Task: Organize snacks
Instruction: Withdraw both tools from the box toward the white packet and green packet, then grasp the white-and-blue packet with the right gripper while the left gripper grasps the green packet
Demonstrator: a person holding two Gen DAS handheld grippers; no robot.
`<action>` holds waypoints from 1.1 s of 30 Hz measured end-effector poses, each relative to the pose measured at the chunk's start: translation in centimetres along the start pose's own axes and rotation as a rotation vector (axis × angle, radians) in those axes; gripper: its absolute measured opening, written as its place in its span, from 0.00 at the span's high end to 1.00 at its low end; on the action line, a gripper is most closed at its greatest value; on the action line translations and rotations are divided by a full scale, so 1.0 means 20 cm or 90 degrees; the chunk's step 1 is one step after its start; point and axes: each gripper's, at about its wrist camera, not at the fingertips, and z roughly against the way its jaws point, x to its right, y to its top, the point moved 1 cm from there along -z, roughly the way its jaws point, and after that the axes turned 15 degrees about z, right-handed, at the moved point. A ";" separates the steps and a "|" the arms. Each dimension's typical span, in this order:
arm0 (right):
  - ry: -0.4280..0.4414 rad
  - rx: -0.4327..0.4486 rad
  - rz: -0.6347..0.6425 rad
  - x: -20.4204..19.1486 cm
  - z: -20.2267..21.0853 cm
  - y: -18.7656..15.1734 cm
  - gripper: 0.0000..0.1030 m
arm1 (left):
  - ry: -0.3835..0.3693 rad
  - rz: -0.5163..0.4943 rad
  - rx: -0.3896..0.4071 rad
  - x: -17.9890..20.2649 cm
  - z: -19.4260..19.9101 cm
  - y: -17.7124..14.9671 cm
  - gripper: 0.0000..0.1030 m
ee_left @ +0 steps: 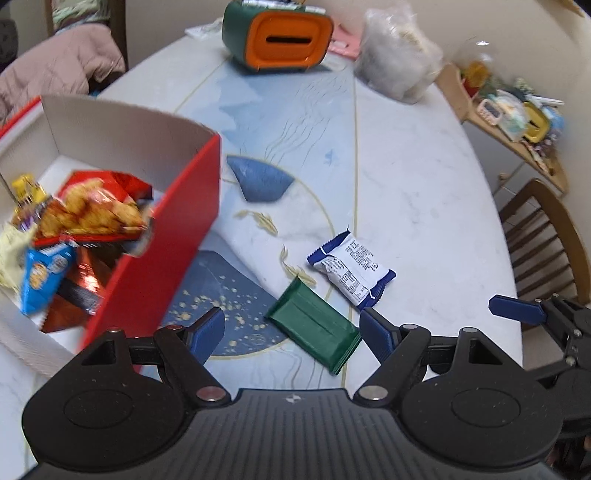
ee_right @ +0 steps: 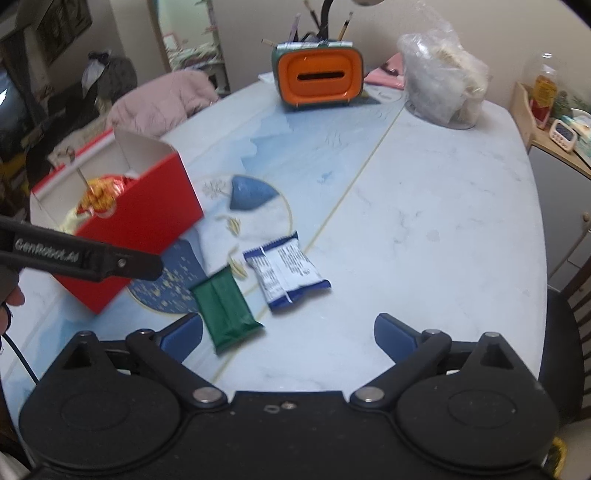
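left wrist view: my left gripper [ee_left: 291,330] hangs over a pale marble-patterned table [ee_left: 424,184] with its blue-padded jaws spread wide and nothing between the pads. a green snack packet [ee_left: 314,328] lies flat on the table, partly inside the gap between the jaws, touched by neither pad as far as i can see. just beyond it, close beside it, lies a white and blue snack packet [ee_left: 351,269]. to the left stands an open red box [ee_left: 162,254] with white inner walls, already holding several snack bags [ee_left: 88,214] in orange, blue and yellow. at the far end of the table sit an orange and green holder [ee_left: 280,35] and a clear plastic bag [ee_left: 399,62]. my right gripper [ee_left: 517,310] shows at the right edge, one blue pad visible.

right wrist view: my right gripper [ee_right: 288,332] also hangs above the table [ee_right: 443,221], jaws wide apart and empty. the green snack packet [ee_right: 225,310] lies just ahead of the left-hand pad, and the white and blue snack packet [ee_right: 286,271] lies beside it, further out. the red box [ee_right: 136,229] stands to the left, snack bags [ee_right: 98,195] showing over its rim. a black arm of my left gripper [ee_right: 85,254] crosses in front of the box. the orange and green holder [ee_right: 319,79] and the plastic bag [ee_right: 441,81] sit at the far edge.
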 end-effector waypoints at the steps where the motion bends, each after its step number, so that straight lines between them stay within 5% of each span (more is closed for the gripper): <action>1: 0.001 -0.004 0.010 0.01 -0.02 0.00 0.04 | 0.008 0.006 -0.003 0.01 -0.03 0.00 0.22; 12: 0.029 -0.022 0.083 0.08 -0.21 0.00 0.05 | 0.086 0.116 -0.047 0.04 -0.35 0.04 0.24; 26: 0.053 -0.032 0.109 0.15 -0.30 0.00 0.10 | 0.120 0.104 -0.040 0.10 -0.44 0.01 0.31; 33: 0.062 -0.033 0.130 0.14 -0.35 0.02 0.10 | 0.105 0.086 -0.028 0.07 -0.42 0.00 0.43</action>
